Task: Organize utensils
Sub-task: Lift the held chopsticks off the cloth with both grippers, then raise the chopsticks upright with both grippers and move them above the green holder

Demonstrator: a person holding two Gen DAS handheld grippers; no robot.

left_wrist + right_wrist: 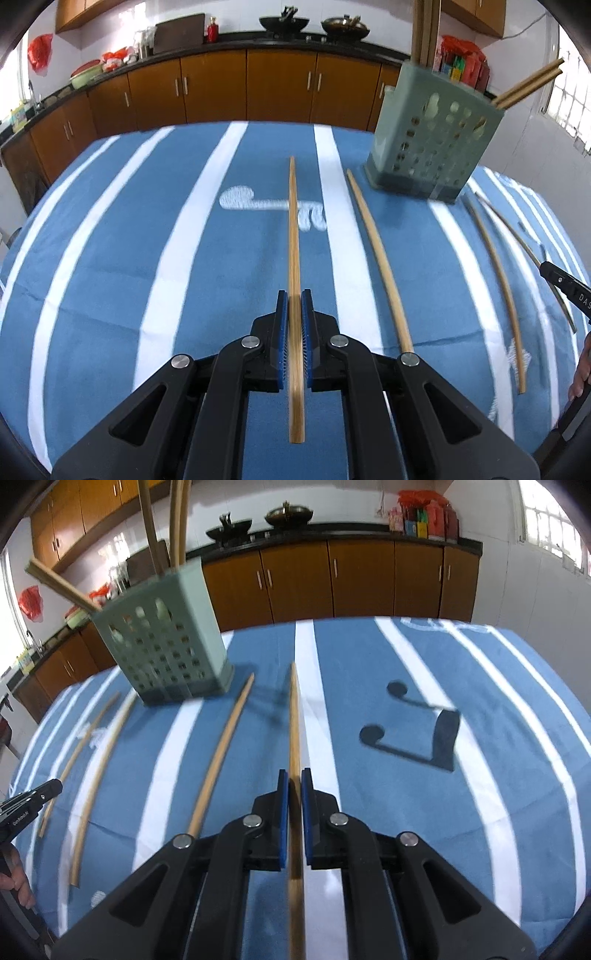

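Note:
My left gripper (294,299) is shut on a wooden chopstick (294,229) that runs forward between its blue pads (281,325). My right gripper (294,779) is shut on another wooden chopstick (294,716) the same way. A grey-green perforated utensil holder (432,140) stands on the blue striped tablecloth (110,258) with several chopsticks upright in it; it also shows in the right wrist view (166,642). Loose chopsticks lie on the cloth between the grippers: one (376,251) beside the holder, two more (495,273) to the right, and they show again in the right wrist view (221,753).
The right gripper's tip (565,288) shows at the left view's right edge; the left gripper's tip (33,797) at the right view's left edge. Brown kitchen cabinets (251,85) with woks and bottles on the counter stand behind the table.

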